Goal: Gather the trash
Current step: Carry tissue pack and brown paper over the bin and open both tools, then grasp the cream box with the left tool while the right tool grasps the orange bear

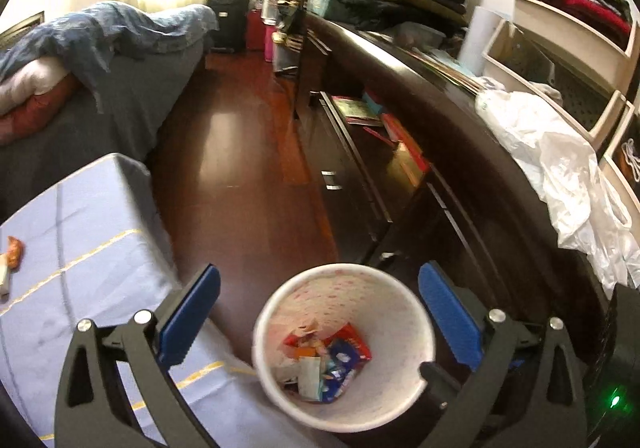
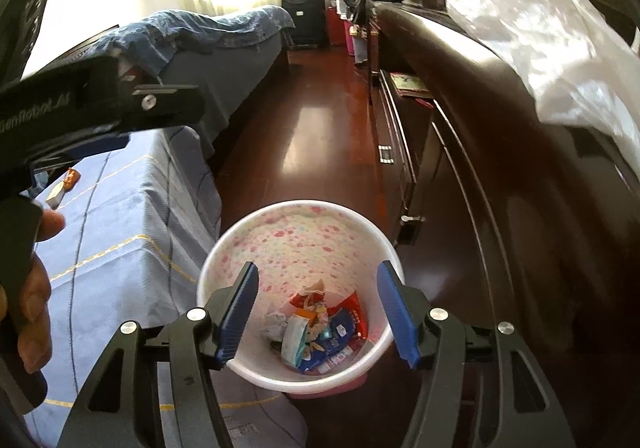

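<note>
A white bin with pink flecks stands on the floor beside the bed; it also shows in the right wrist view. Several wrappers lie at its bottom, also seen in the right wrist view. My left gripper is open and empty above the bin. My right gripper is open and empty over the bin's mouth. An orange wrapper and a small white packet lie on the bed at far left; both show in the right wrist view, orange wrapper and packet.
A blue-sheeted bed is on the left. A dark wooden dresser runs along the right with a white plastic bag on top. The left gripper's body and a hand fill the right wrist view's left side.
</note>
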The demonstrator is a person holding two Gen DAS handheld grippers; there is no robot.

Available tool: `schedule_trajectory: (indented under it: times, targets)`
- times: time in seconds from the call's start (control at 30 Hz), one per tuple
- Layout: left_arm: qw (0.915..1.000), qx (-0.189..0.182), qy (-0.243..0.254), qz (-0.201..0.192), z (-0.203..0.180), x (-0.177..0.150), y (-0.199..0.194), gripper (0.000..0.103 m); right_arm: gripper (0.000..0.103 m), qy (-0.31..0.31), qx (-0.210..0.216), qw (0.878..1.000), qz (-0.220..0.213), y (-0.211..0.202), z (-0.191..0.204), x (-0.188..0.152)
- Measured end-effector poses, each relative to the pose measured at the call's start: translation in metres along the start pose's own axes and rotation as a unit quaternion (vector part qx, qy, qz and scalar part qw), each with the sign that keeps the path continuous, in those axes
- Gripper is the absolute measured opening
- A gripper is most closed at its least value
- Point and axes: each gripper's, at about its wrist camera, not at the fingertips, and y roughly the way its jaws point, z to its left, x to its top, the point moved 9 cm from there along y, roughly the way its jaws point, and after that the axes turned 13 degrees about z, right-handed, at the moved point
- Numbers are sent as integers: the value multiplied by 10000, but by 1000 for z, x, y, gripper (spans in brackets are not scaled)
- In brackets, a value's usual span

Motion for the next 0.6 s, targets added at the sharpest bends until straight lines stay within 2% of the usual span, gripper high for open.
schedule_trajectory:
  times: [0.1,0.2,0.3,0.37,0.5,0.6]
  targets:
    - [9991,359,-190,-99,34,-5,-16,100,66,-168,154,9997,-9,-4,24,6]
    - [9944,882,-539,-226,85,-13,-38,100,68,-520,369,9979,-79,-9,63,15]
    - [9827,1518,-1021,-271,155,-26,-58,100,72,-889,623,9940,-126,-10,109,23]
    - [9756,1779,-1275,-181,193,-35,-65,100,72,-1125,810,9903,-133,-10,140,25]
    - [9606,2160,-1750,31,269,-52,-68,100,72,-1509,1098,9823,-134,-11,194,28]
    - [9554,2215,-1952,102,314,-59,-64,100,73,-1742,1207,9772,-140,-10,223,31]
